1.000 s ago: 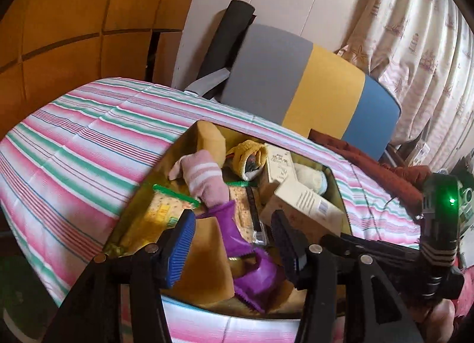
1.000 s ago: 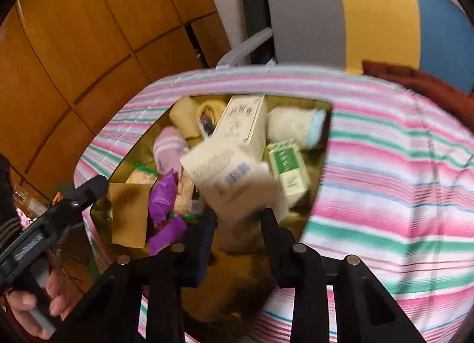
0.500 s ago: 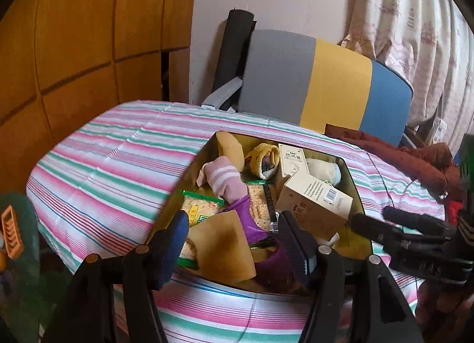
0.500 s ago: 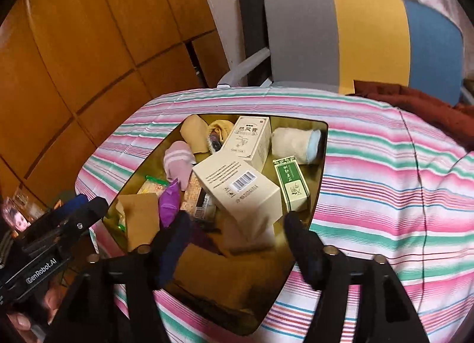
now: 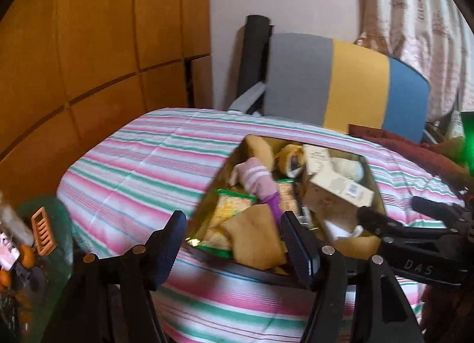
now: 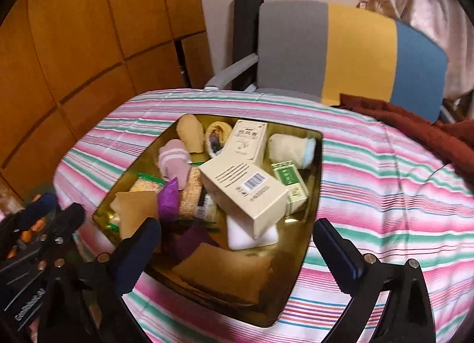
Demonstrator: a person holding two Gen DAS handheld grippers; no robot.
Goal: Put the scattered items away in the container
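A gold tray (image 6: pixel 299 242) (image 5: pixel 374 183) sits on the striped tablecloth (image 6: pixel 385 183) and holds several items: a cream box with a barcode (image 6: pixel 246 191) (image 5: pixel 340 187), a second cream box (image 6: pixel 247 143), a green box (image 6: pixel 290 181), a pink sock (image 6: pixel 174 162) (image 5: pixel 257 180), purple cloth (image 6: pixel 169 200), tan cloth (image 6: pixel 222 271) and a snack packet (image 5: pixel 231 209). My right gripper (image 6: pixel 237 251) is open and empty, above the tray's near edge. My left gripper (image 5: pixel 234 245) is open and empty, at the tray's near left corner.
A grey, yellow and blue chair (image 6: pixel 340 55) stands behind the table, with a dark red garment (image 6: pixel 420 129) at the table's far right. Wooden panels (image 6: pixel 74 46) line the left wall. A small side table with clutter (image 5: pixel 26 248) stands low left.
Both grippers have pulled back and up from the tray. The right gripper has opened wide and let go of the barcode box, which now rests in the tray.
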